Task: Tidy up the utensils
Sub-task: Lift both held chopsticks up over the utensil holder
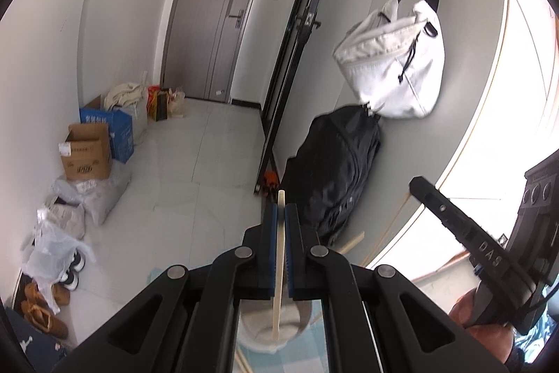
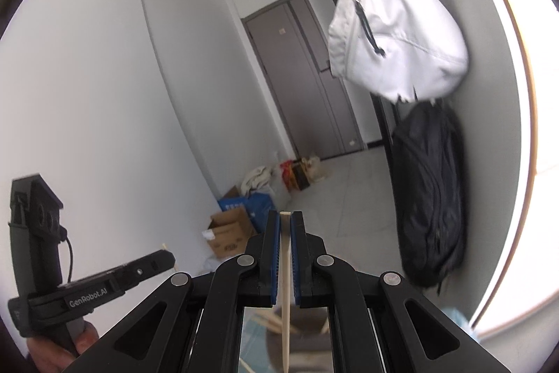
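Fingers (both pairs) clamp chopsticks.

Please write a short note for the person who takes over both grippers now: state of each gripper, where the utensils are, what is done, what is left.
Left gripper: shut on one wooden chopstick, upright between the pads.
Right gripper: shut on a second chopstick, also upright.
Both are held in the air, facing the hallway door.
Below the left gripper is a pale round container; more sticks lie below.
Done: one chopstick picked by each gripper.
Left: probably to place both, then the loose sticks.
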Tool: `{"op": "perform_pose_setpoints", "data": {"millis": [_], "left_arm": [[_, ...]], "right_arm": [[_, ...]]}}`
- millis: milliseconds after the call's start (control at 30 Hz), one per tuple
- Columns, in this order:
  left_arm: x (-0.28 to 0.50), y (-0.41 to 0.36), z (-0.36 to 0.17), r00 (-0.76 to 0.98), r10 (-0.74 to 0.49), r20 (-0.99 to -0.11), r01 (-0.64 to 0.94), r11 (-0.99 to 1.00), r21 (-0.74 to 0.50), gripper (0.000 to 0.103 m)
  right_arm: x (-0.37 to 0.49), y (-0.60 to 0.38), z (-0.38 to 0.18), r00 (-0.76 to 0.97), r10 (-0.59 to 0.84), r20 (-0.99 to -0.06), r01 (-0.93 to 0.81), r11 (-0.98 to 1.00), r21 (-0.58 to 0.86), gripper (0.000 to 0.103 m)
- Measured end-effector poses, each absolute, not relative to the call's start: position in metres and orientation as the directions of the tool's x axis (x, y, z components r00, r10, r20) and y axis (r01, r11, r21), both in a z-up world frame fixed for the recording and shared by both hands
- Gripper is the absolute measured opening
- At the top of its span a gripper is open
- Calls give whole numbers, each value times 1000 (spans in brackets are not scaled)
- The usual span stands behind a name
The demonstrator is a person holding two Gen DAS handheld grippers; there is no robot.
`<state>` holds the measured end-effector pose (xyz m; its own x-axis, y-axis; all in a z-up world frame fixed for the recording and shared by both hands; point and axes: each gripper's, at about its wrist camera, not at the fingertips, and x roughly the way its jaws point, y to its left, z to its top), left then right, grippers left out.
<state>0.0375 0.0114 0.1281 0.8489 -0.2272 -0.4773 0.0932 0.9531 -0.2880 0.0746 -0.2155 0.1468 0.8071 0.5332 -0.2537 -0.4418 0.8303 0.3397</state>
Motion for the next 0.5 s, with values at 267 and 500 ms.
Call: {"op": "perform_pose_setpoints", "data": {"millis": [267, 500], "left_arm": [[74, 14, 125, 863, -225, -452, 83, 946, -312, 0], [90, 22, 98, 862, -234, -450, 83, 940, -330, 0]], "right_arm": [[116, -203, 137, 839, 484, -250, -402, 859, 317, 5], [136, -196, 109, 840, 482, -250, -398, 859, 320, 5]]}}
